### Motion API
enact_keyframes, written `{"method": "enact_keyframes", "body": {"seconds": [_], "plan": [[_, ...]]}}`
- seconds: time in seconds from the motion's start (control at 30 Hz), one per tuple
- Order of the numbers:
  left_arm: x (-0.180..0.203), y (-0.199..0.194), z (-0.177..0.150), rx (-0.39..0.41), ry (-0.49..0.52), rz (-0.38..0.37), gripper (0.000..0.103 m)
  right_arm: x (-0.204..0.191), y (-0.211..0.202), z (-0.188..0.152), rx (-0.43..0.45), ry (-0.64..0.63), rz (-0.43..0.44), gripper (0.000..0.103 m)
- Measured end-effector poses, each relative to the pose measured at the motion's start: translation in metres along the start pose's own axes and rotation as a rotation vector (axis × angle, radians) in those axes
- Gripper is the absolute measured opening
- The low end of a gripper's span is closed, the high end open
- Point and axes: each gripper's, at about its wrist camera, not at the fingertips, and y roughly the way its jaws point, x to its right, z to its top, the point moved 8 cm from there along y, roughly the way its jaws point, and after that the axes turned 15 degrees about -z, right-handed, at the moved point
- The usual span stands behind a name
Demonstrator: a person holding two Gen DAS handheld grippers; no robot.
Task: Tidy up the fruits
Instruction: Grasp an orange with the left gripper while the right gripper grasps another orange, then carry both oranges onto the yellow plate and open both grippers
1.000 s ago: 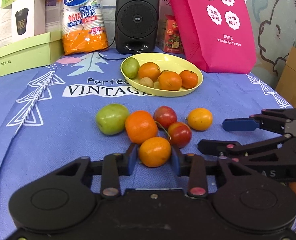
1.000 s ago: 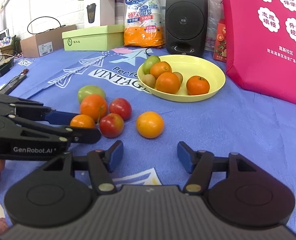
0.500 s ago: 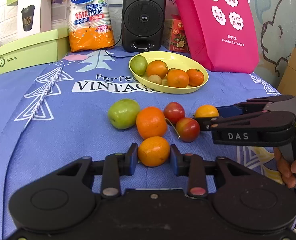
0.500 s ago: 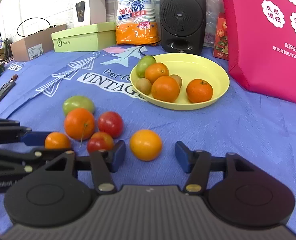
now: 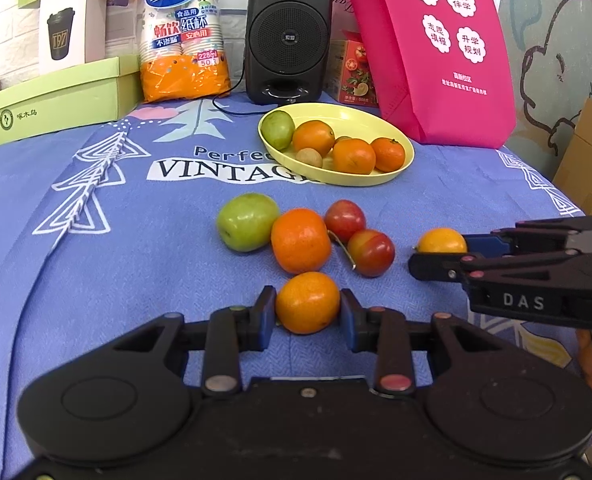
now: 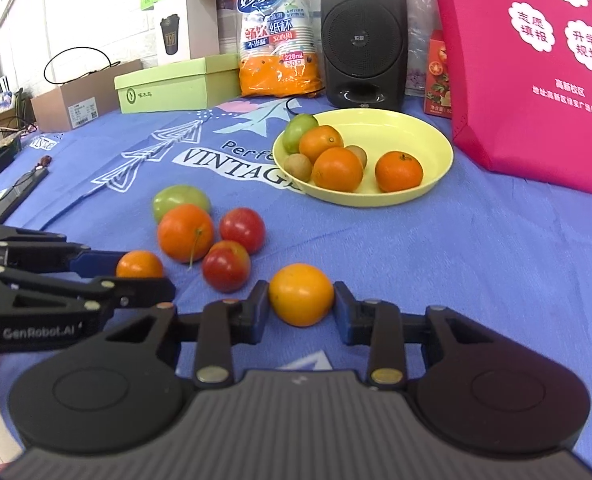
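Pickup step: left gripper [image 5: 307, 309] clamps a small orange [image 5: 307, 302], right gripper [image 6: 301, 305] jaws closing around the yellow-orange fruit [image 6: 301, 294]; next, carry both to the yellow plate [image 6: 436, 142].

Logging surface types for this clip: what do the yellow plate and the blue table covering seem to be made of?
Yellow plate: probably plastic or melamine, with a smooth, uniform, softly glossy rim. Blue table covering: printed woven fabric, matte, with a fine herringbone texture and soft creases.

Looks like an office or storeroom: blue tablecloth [image 5: 96, 240], stacked boxes [image 6: 184, 84], speaker [image 5: 288, 32], paper-cup pack [image 5: 182, 32], cables [image 6: 12, 128].
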Motion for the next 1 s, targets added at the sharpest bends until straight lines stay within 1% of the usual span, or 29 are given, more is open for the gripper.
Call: {"method": "enact_keyframes", "body": {"seconds": [0.37, 0.77, 1.0], "plan": [[0.009, -0.012, -0.002, -0.006, -0.003, 0.000, 0.033, 0.001, -0.018, -0.007, 0.009, -0.014, -0.009, 0.033], [0.019, -0.025, 0.004, 0.007, 0.018, -0.009, 0.033, 0.010, -0.037, -0.011, 0.027, -0.021, -0.026, 0.033], [0.024, -0.026, 0.011, 0.009, 0.028, -0.035, 0.033, 0.018, -0.045, -0.006, 0.050, -0.013, -0.032, 0.033]]}}
